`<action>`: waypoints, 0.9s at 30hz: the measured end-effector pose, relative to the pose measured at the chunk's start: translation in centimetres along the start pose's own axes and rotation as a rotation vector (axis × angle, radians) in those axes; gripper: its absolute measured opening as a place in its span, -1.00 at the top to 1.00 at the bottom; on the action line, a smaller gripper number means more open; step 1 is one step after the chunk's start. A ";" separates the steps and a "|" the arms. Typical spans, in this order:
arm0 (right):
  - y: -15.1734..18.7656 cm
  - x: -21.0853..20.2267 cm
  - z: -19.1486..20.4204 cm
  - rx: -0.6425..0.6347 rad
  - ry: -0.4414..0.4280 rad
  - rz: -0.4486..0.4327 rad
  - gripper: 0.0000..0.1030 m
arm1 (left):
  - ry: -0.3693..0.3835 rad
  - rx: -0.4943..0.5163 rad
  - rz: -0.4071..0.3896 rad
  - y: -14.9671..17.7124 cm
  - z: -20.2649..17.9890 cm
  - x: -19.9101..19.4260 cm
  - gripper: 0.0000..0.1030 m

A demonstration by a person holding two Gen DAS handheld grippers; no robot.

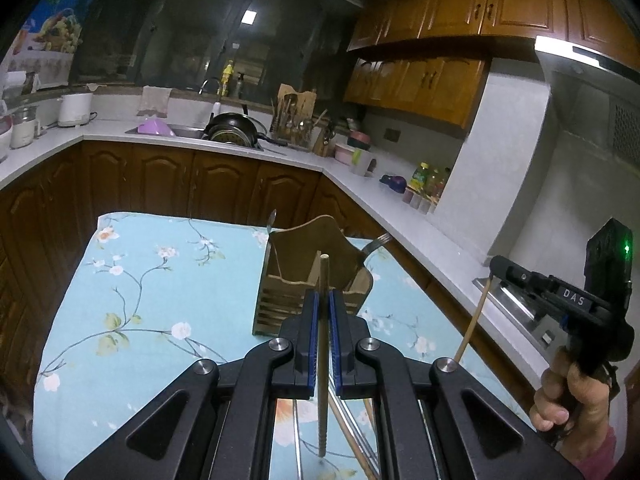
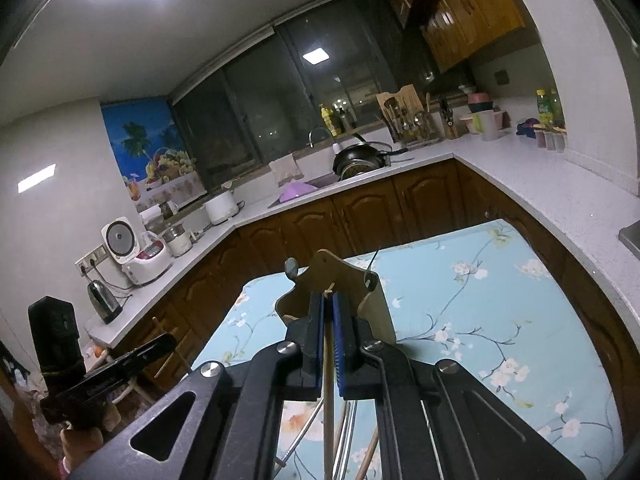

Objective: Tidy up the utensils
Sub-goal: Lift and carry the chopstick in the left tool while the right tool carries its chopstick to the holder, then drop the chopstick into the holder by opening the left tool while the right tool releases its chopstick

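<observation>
floral tablecloth (image 1: 140, 280) under chopstick-clamping tools

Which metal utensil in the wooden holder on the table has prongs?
The fork, leaning from the wooden holder's right corner; the spoon at its left corner ends in a rounded bowl.

My left gripper (image 1: 324, 300) shows matte black linkage arms with triangular cut-outs, round silver screw heads at each pivot, and blue ribbed pads (image 1: 315, 320) lining the inner faces of its fingers. My right gripper (image 2: 328, 304) is built alike. Seen from the left, its black body carries white "DAS" lettering, a green light behind it, and a pink sleeve (image 1: 600, 452) below the grip.
</observation>
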State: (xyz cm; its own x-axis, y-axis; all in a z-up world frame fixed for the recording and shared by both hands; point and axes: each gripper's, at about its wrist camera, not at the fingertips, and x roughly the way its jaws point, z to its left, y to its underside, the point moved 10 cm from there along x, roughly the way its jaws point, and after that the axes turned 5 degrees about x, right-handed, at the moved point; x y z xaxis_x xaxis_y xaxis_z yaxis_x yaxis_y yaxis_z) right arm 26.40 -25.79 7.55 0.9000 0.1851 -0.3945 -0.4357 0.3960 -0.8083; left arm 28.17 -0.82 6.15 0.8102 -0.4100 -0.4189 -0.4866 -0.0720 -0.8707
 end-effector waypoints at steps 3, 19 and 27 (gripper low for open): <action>-0.7 0.3 0.0 0.001 0.000 -0.019 0.92 | -0.002 0.000 -0.010 -0.6 0.3 0.2 0.93; -11.3 4.4 0.7 0.000 0.035 -0.235 0.92 | -0.079 0.065 -0.198 -10.0 2.2 3.1 0.93; -14.2 8.0 -0.4 0.007 0.068 -0.320 0.92 | -0.131 0.018 -0.268 -11.9 4.3 8.7 0.93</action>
State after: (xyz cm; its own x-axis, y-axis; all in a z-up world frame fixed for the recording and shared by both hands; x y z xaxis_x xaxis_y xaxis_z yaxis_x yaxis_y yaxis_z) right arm 39.77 -30.29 15.76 0.9887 -0.0100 -0.1493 -0.1305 0.4305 -0.8931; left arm 42.45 0.40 11.72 0.9449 -0.2579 -0.2017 -0.2443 -0.1455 -0.9587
